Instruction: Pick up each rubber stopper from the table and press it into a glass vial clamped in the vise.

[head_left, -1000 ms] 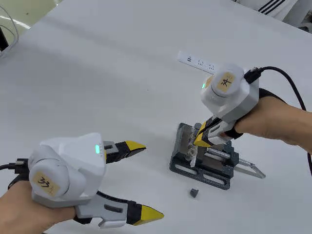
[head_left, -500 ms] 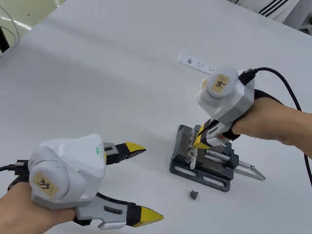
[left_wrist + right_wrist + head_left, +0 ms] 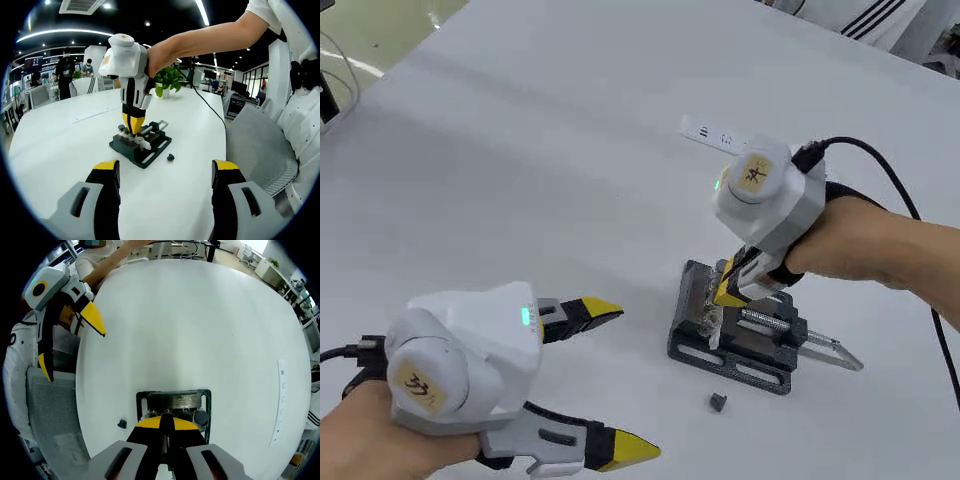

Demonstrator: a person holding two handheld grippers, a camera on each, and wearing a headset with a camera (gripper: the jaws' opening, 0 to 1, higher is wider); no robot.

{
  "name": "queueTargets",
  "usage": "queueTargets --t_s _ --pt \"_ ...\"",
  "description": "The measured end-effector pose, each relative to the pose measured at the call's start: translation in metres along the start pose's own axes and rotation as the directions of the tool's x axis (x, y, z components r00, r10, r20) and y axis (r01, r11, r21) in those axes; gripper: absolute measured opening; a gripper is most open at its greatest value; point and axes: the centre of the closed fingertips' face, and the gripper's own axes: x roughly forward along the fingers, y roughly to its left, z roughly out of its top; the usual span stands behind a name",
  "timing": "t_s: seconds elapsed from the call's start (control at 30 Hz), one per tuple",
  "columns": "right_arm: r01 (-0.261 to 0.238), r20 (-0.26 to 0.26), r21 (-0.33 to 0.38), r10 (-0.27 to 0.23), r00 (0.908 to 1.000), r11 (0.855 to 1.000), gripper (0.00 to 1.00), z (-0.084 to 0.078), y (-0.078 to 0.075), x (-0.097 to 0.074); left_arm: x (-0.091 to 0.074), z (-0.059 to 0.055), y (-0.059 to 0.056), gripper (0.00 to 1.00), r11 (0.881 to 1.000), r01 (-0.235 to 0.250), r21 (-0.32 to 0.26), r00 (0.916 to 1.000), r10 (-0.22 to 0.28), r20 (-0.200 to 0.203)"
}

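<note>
Surface: white bench (image 3: 520, 150); dark grey metal vise (image 3: 750, 355) on it
Right gripper (image 3: 728, 292): closed over clear glass vial (image 3: 710, 322); best pressed straight down, squarely
Left gripper (image 3: 632, 380): wide open, idle

Open-plan office: mesh chair (image 3: 260, 145), potted plant (image 3: 169, 80), ceiling strip lights (image 3: 202, 11).

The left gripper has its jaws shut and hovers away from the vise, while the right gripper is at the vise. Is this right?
Not quite: the left gripper has its jaws open, as the left gripper view shows. The rest holds: it hovers away from the vise, with the right gripper at it.
</note>
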Motion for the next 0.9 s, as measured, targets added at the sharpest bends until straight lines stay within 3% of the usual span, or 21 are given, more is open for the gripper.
queueTargets --t_s 0.1,0.43,0.7,0.9 --pt "0.016 0.003 0.004 -0.016 0.9999 1.0 0.02 0.0003 -0.0025 0.0003 -0.0017 -0.0011 0.0012 0.74 1.0 -0.004 0.005 1.0 0.004 -0.006" --pt "0.039 0.096 0.028 -0.041 0.9945 0.999 0.02 -0.0022 -0.0026 -0.0004 -0.0062 0.0019 0.0009 0.74 1.0 -0.014 0.011 0.9999 0.014 -0.005" --pt "0.037 0.178 0.092 -0.053 0.9826 0.995 0.02 -0.0021 -0.0045 -0.0027 -0.0071 0.0018 -0.0017 0.74 1.0 -0.014 0.013 0.9999 0.014 -0.009" --pt "0.05 0.205 0.103 -0.071 0.9761 0.993 0.01 -0.0016 -0.0015 -0.0027 -0.0073 0.0028 -0.0041 0.74 1.0 -0.01 0.016 0.9999 0.011 -0.012"
